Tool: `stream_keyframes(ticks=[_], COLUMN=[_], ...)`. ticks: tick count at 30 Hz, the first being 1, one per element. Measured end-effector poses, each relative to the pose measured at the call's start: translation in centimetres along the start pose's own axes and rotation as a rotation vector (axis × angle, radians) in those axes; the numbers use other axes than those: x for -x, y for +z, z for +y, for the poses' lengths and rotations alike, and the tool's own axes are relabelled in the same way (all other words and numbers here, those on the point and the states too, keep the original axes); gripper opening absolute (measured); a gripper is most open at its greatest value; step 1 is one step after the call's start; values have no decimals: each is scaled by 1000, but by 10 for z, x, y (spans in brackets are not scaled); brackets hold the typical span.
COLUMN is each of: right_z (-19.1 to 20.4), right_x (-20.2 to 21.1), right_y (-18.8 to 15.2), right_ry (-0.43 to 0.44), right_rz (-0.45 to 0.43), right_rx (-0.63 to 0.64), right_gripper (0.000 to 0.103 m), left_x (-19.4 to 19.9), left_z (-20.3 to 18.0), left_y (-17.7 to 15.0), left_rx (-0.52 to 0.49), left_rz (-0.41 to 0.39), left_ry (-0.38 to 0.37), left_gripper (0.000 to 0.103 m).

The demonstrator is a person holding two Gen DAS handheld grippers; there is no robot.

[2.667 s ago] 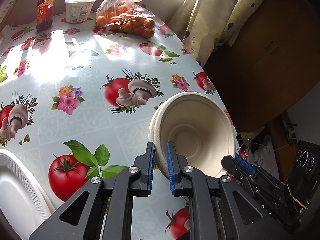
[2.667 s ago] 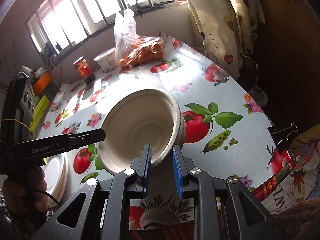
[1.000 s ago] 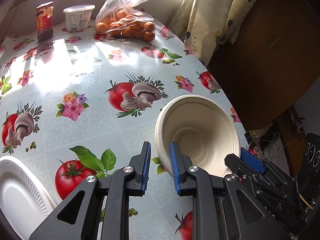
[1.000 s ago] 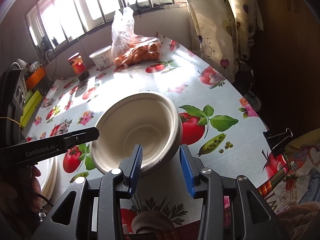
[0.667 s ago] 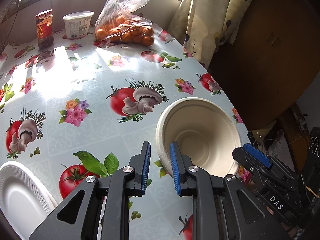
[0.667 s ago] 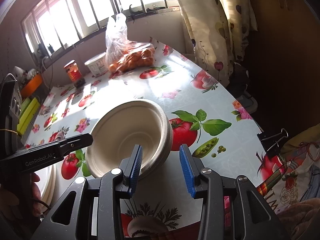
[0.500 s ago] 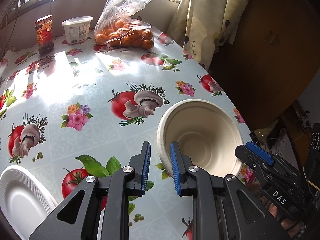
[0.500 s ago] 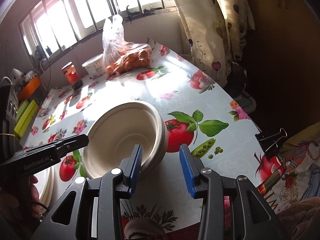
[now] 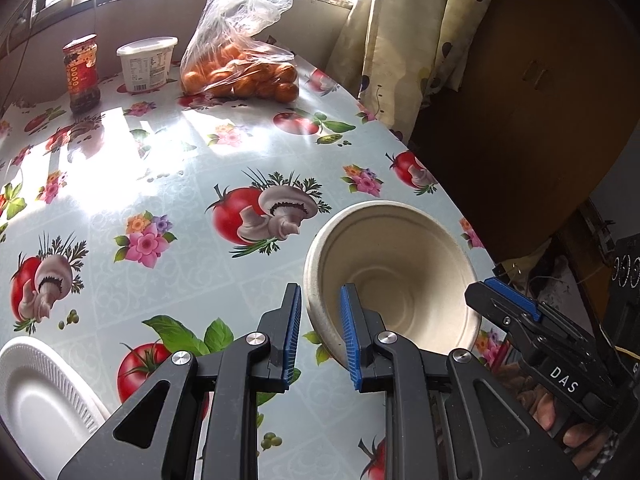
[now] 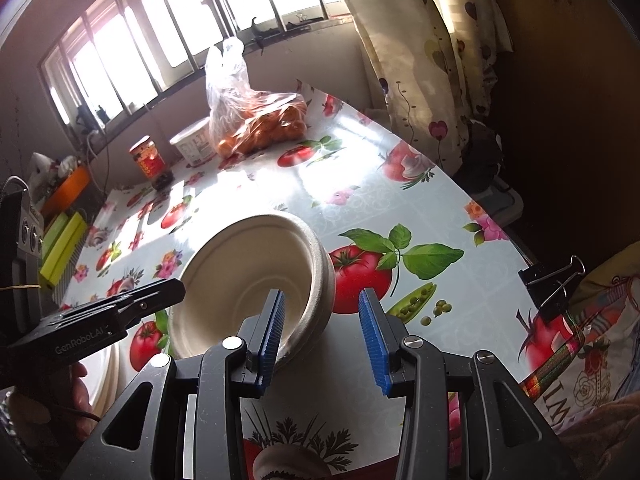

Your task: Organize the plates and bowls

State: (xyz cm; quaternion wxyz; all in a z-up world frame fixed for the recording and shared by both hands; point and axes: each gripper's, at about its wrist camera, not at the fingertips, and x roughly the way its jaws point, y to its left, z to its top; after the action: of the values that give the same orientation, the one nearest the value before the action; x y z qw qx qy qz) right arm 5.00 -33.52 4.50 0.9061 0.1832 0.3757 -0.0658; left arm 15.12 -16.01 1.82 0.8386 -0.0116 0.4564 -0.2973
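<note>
Left claw (image 9: 320, 332) straddles the bowl (image 9: 394, 276) rim without pinching; right claw (image 10: 322, 330) gapes empty. Light, stiff pulp: grip the rim.

My left gripper (image 9: 319, 334) stands with jaws apart astride the bowl's (image 9: 394, 276) near rim. My right gripper (image 10: 321, 336) hangs open beside the bowl, gripping nothing.

White letters "DAS" on the right tool (image 9: 516, 308) body, "GenRobot.AI" on the left tool (image 10: 168, 294) body, small print on the white tub (image 9: 147, 64) label not readable
</note>
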Motion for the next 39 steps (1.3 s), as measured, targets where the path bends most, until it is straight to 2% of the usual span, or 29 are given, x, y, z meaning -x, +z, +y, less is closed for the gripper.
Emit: stream_keyframes(ticks=[7,9,11,21,25,31,33,36,39], right_z=[-1,-1,0,2,-1,-2,-1,-2,-4], right_x=[-6,-8,-10,-18,-22,-23,-23,-24,-23], right_y=[3,3,3,3,3,2,2,1,0], right_ry=[24,30,33,48,51,57,54,48,55], right_rz=[21,27,33,49,54,63,62,62,60], right_rx=[-1,5,16,29,18,10,16,14,4], right_gripper=[38,38,38,38,38,38,37,31,30], left_x=[-4,-6,-7,-14,-14,-26,-26,-25,-25], left_z=[-2,0,1,5,9,14,14,14,15], left_y=[1,1,2,3,2,1,0,0,0], left_rx=[-22,-19,-4,48,58,120,126,127,125], left_rz=[-3,-4,-6,21,9,75,71,66,66], left_ry=[-18,-45,-68,-121,-97,-153,-153,-140,-122], left_gripper=[22,30,33,33,33,33,33,33,33])
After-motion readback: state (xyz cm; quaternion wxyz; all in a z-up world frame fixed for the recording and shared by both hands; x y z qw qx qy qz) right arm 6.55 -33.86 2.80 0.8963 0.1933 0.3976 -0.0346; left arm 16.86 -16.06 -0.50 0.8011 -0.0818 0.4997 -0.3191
